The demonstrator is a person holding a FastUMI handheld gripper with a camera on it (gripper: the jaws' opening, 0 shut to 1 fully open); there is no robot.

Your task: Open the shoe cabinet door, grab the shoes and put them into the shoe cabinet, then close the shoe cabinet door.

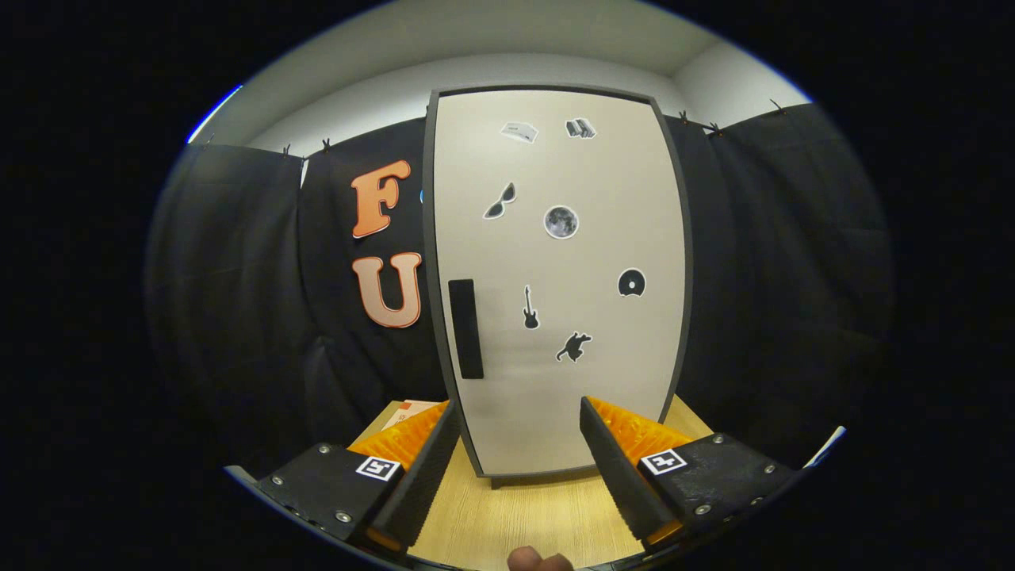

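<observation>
Ahead, shut cabinet door (555,277), hand-held gripper (519,424) wide, empty, bare tabletop (515,515) between.

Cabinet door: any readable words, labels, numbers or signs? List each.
Cabinet door: no readable text.
Picture stickers, no words: sunglasses, moon, guitar, disc, figure.
Two top stickers: too small to read.
Coded tag by each finger: square pattern, no text.
Gripper: open, pointing at the door's lower part.

Walls: we see black cloth (761,262) pinned up with clips, pale wall (357,111) above.
Ceiling: we see plain white (492,32).
Surface: we see a light wood-grain tabletop (515,515).
</observation>
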